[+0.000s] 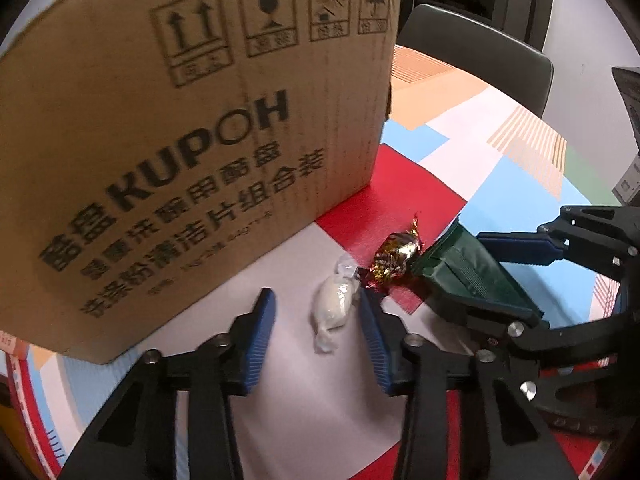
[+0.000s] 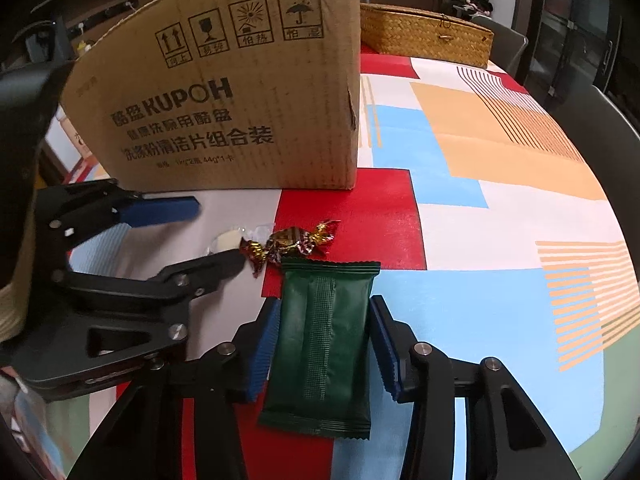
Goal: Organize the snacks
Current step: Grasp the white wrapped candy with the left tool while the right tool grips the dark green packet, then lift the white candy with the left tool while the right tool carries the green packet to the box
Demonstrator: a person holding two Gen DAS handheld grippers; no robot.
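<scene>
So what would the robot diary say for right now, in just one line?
left gripper: open around white candy | right gripper: open around green packet | gold candy: on table | cardboard box: behind

**Colours on the snack table**

The cardboard box (image 2: 240, 92) is plain brown with black lettering and black handling symbols along its top. The tablecloth (image 2: 480, 184) is a patchwork of red, white, sky-blue and pale orange blocks, with patches of thin orange stripes and a bit of soft green at the edge. One sachet (image 2: 324, 340) is dark green with a fine ribbed strip down its middle. One candy (image 1: 394, 258) wears shiny gold and dark brown foil; the other candy (image 1: 334, 306) is milky white in a clear wrapper. Both grippers are black with blue ribbed pads (image 1: 260, 340). The basket (image 2: 424, 34) is woven in straw yellow.
</scene>
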